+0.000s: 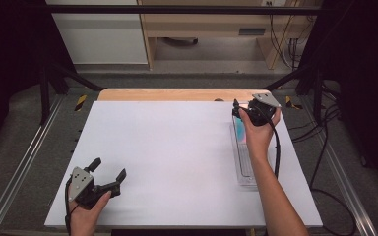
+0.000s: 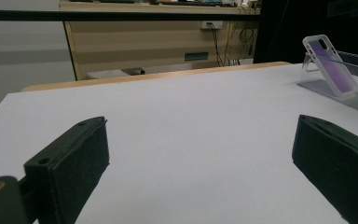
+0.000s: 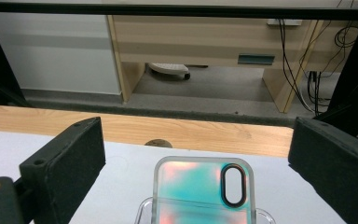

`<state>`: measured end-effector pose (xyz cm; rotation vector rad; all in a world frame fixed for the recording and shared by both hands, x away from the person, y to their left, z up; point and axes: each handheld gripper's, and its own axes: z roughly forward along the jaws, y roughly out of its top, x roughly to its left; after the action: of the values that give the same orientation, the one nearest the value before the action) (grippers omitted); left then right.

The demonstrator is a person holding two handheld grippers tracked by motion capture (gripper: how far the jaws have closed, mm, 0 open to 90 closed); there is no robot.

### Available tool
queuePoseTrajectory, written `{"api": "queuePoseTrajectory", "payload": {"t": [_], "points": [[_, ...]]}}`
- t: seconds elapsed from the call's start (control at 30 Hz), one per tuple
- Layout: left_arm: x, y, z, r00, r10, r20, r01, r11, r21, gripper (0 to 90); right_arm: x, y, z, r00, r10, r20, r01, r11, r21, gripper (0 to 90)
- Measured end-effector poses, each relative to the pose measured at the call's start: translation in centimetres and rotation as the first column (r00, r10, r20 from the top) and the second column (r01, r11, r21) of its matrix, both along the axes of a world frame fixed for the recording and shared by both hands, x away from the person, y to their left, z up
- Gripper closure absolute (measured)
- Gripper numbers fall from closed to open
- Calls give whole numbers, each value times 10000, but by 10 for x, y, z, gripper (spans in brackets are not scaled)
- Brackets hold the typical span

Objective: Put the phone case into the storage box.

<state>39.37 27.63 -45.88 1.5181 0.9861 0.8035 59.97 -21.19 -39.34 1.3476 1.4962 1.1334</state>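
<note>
Phone case (image 3: 203, 189), clear and iridescent, propped upright in transparent stand (image 1: 243, 167) at far right of bench (image 1: 177, 162); probably light, stiff, slippery, best pinched by side edges. Right hand-held gripper (image 3: 196, 158) wide open astride it, touching nothing; left hand-held gripper (image 1: 109, 173) open, empty.

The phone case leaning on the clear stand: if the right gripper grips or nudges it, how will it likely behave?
The phone case looks thin, so probably light and somewhat bendy. It leans tilted on the clear stand, so a nudge might tip or slide it. Its glossy surface may be slippery between the open right gripper jaws.
</note>
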Motion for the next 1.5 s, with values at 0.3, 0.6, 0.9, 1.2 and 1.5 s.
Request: {"api": "queuePoseTrajectory", "payload": {"t": [0.3, 0.6, 0.9, 1.2, 1.5], "points": [[0, 0, 0, 10000, 10, -9, -10, 10000, 11, 34, -8, 0, 7, 9984, 564, -98, -562, 9982, 199, 32], [0, -1, 0, 10000, -52, 11, 52, 10000, 43, 33, -20, -2, 18, 9901, 1332, -445, -1316, 9906, 365, 35], [-1, 0, 0, 9999, -112, 100, 111, 9999, 32, 26, -40, -2, 33, 9731, 2146, -841, -2118, 9764, 414, 45], [-2, 2, 1, 9996, -178, 197, 177, 9998, 85, 19, -67, -3, 50, 9629, 2668, -407, -2659, 9636, 262, 51], [-3, 4, 1, 9996, -179, 227, 177, 9998, 108, 18, -90, -14, 58, 9624, 2704, 273, -2704, 9627, -22, 53]]}}
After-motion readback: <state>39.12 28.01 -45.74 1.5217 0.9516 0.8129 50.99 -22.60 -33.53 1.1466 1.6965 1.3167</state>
